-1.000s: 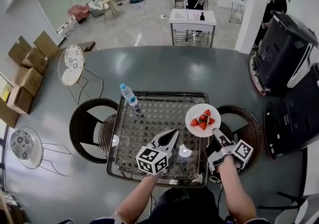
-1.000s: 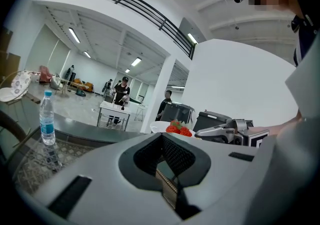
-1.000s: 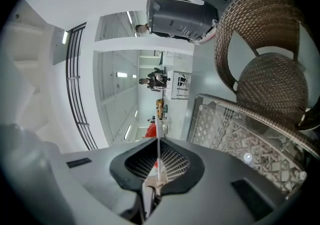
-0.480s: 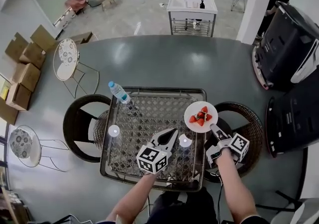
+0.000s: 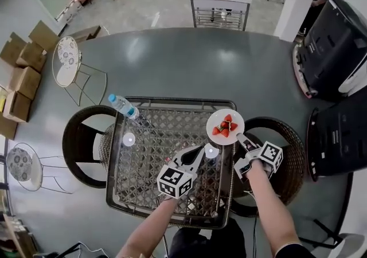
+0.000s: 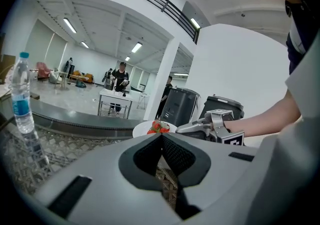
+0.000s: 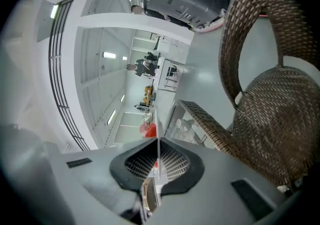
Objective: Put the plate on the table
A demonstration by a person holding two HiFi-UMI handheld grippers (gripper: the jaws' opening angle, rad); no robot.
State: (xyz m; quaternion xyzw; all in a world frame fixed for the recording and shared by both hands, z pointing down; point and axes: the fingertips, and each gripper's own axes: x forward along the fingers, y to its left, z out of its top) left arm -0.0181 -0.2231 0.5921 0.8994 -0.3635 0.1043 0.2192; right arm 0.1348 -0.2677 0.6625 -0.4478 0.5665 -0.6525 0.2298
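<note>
A white plate [image 5: 225, 126] with cut strawberries [image 5: 224, 128] is over the far right corner of the glass-topped wicker table [image 5: 166, 136]. My right gripper [image 5: 241, 138] is shut on the plate's near rim. In the right gripper view the plate [image 7: 158, 141] shows edge-on between the jaws, with the strawberries [image 7: 148, 129] beyond. I cannot tell whether the plate touches the glass. My left gripper [image 5: 199, 150] hovers over the table's middle, shut and empty. Its own view shows its tips [image 6: 161, 136] together, and past them the plate [image 6: 145, 129] and the right gripper [image 6: 210, 126].
A water bottle [image 5: 123, 106] stands at the table's far left corner, also in the left gripper view as the bottle [image 6: 21, 94]. Wicker chairs flank the table at left [image 5: 80, 142] and right [image 5: 287, 153]. Dark machines [image 5: 335, 39] stand at the right; people stand far back.
The right gripper has carried the plate slightly left and further over the table's right corner. The left gripper has stayed shut above the table's middle.
</note>
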